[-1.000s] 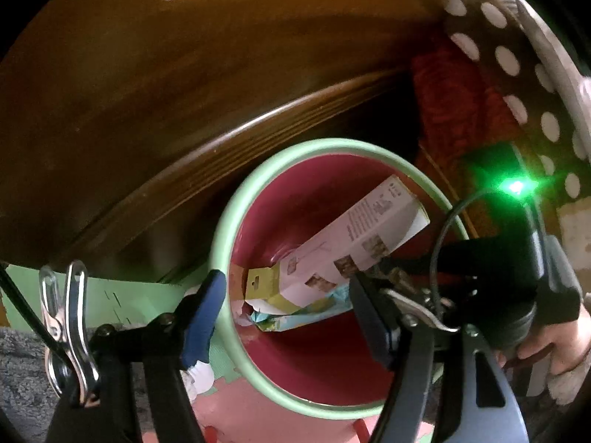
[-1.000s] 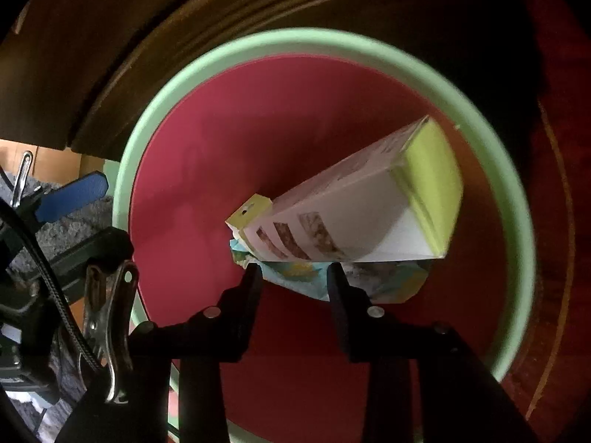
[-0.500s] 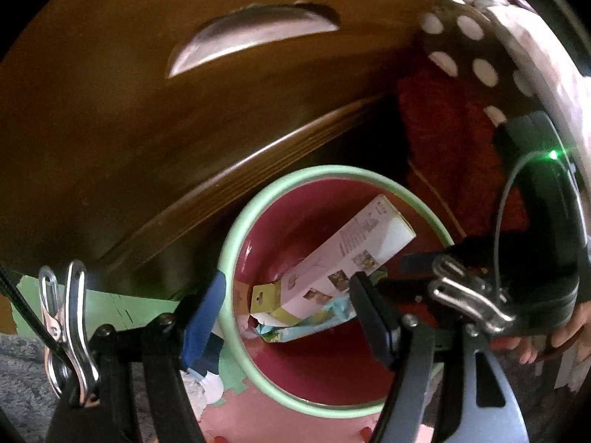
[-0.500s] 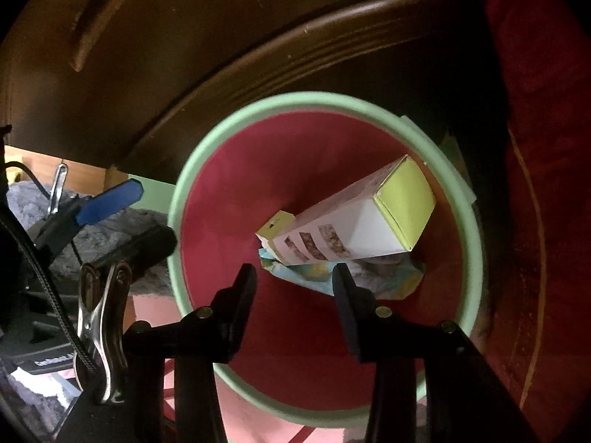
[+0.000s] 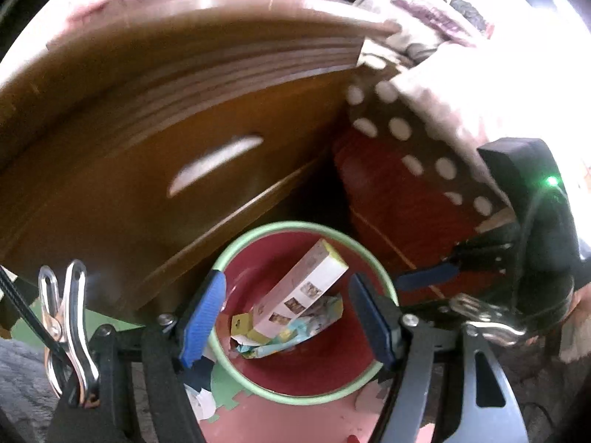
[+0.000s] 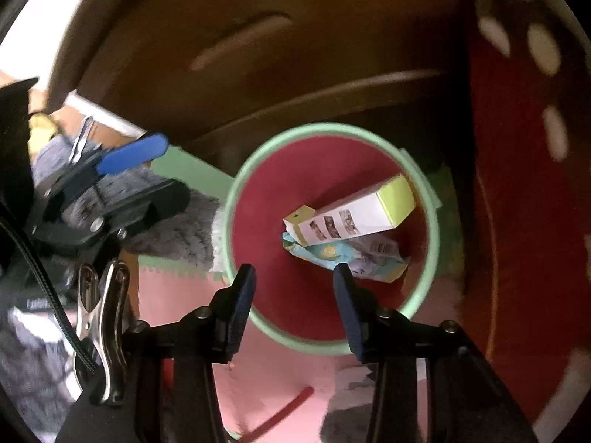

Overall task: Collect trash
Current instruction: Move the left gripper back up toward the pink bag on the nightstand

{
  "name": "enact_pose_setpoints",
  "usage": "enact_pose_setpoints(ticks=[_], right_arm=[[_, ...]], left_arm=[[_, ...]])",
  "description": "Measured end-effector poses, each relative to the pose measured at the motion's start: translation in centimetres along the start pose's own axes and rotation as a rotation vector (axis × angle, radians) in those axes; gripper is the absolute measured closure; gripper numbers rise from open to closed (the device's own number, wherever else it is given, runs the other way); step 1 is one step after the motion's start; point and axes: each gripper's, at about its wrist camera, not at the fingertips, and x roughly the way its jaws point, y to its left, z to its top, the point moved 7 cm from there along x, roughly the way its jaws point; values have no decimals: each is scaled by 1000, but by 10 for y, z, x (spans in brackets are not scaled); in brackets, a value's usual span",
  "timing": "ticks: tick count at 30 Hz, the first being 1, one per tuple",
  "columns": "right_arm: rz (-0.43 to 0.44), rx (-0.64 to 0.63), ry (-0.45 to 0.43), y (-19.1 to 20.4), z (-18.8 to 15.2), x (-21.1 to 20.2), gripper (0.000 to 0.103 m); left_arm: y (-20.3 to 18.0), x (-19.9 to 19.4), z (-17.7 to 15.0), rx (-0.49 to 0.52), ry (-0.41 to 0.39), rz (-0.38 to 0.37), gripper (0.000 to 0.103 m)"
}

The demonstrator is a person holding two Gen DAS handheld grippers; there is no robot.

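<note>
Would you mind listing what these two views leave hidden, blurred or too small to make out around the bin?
- Left wrist view: the white-and-yellow cardboard box hides part of the crumpled printed wrapper.
- Right wrist view: the box's printed pictures are too small to read.
- Both views: the red bin's floor is covered by the trash.
- Left wrist view: the brown wooden furniture is motion-blurred.
- Both tongs, left and right, are open and empty.

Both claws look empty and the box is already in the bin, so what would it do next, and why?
Probably swing the right claw down toward the red stick on the pink mat: the box and wrapper already lie inside the bin.
</note>
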Motion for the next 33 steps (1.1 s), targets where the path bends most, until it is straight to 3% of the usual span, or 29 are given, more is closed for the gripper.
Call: enact_pose_setpoints(ticks=[3, 15, 20, 24, 33], right_arm=[[-30, -114, -35, 12, -2, -26, 58], [112, -214, -291, 44, 39, -113, 58], [132, -228, -422, 57, 75, -152, 57], [133, -156, -540, 59, 116, -162, 52], [67, -116, -615, 68, 182, -164, 41]], left_arm=[[-6, -20, 7, 6, -24, -21, 30], [0, -99, 58, 18, -215, -1, 30], [24, -123, 86, -13, -289, 55, 29], [53, -129, 106, -58, -326, 136, 29], [104, -136, 136, -129, -377, 222, 29]])
